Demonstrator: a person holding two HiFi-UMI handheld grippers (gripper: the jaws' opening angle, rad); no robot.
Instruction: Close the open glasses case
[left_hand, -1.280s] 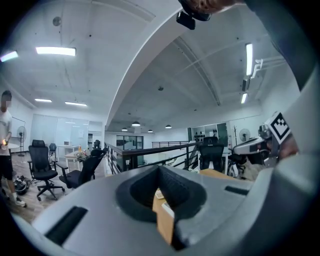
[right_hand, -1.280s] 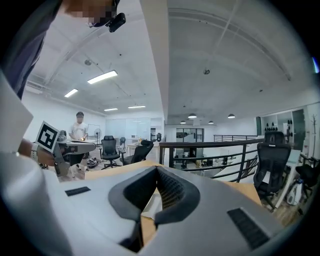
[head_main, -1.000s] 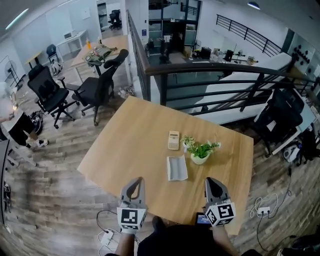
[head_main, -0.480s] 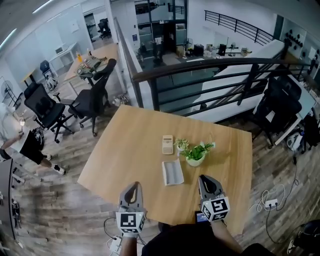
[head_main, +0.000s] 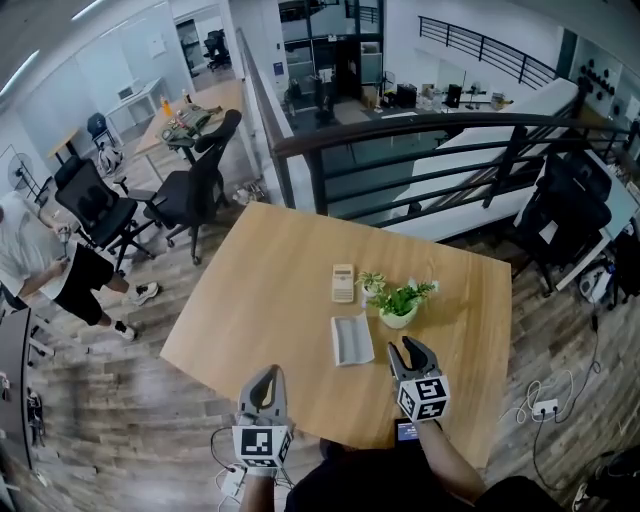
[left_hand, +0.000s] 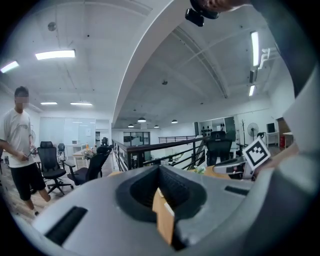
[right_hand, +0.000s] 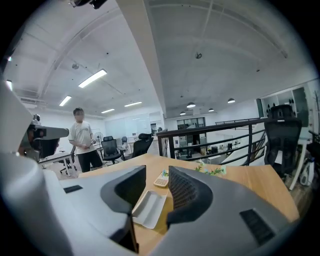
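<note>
Right gripper (head_main: 412, 348) released: jaws spread wide, just opened, nothing pinched between them. Poised low over the near part of the wooden worktop (head_main: 270, 290), close to the glasses case (head_main: 351, 339), a little nearer than it and to its right. From the right gripper view, same gripper (right_hand: 156, 181) aimed across the worktop (right_hand: 260, 185), with the case (right_hand: 148, 207) seen through the gap between the jaws, ahead of them and untouched by either pad. Case pale grey-white, lying open and flat near the middle of the worktop, hollow side up. Beyond it, a cream calculator (head_main: 344, 282), and just to the right of that, a small potted plant (head_main: 400, 305) in a white pot, near the case's far right corner. Left gripper (head_main: 265, 374) clenched, jaws pressed together on nothing in the left gripper view (left_hand: 161, 196), hanging at the near edge of the worktop, well apart from the case. Off to the far left, on the plank floor, a person (head_main: 40, 265) in a white shirt and dark shorts, beside black office chairs (head_main: 195, 175).
</note>
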